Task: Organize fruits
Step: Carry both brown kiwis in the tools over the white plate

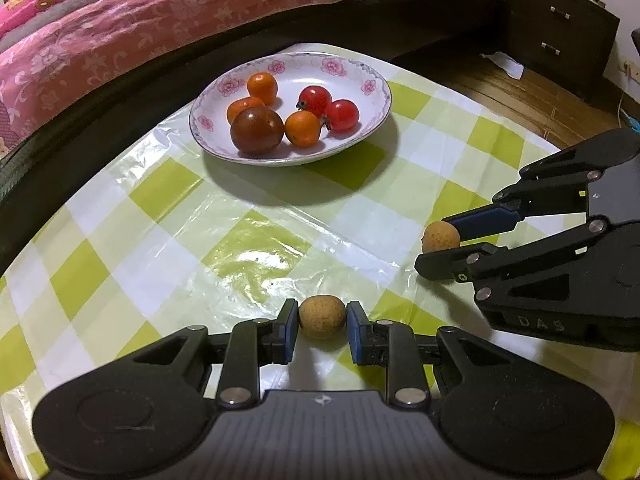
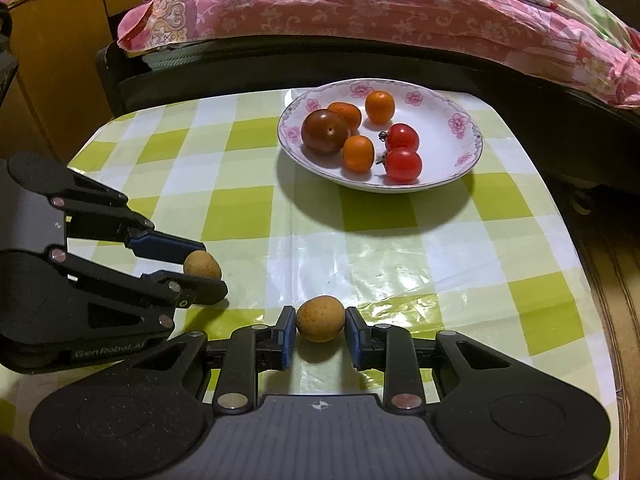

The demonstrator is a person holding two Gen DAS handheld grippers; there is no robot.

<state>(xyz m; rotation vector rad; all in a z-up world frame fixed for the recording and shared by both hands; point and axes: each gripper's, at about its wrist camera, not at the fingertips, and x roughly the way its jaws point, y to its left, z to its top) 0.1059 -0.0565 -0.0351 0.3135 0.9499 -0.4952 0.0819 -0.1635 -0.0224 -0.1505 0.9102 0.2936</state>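
Observation:
My left gripper [image 1: 322, 318] is shut on a small tan longan [image 1: 322, 316], low over the checked tablecloth. In the same view my right gripper [image 1: 436, 242] comes in from the right, shut on a second longan [image 1: 440, 237]. The right wrist view shows that second longan [image 2: 320, 319] pinched between the right gripper's [image 2: 320, 322] blue pads, and the left gripper [image 2: 206, 270] with its longan [image 2: 202, 265] at the left. Beyond both stands a white flowered plate [image 1: 376, 96] [image 2: 460, 152] holding a dark brown tomato [image 1: 257, 130], two red cherry tomatoes [image 1: 342, 115] and three small orange fruits [image 1: 303, 129].
The table wears a green-and-white checked plastic cloth [image 1: 168, 216]. A bed with pink flowered bedding [image 1: 120, 28] runs along the far edge. A dark drawer cabinet [image 1: 560, 28] stands at the far right, and a wooden cupboard [image 2: 52, 80] at the left of the right wrist view.

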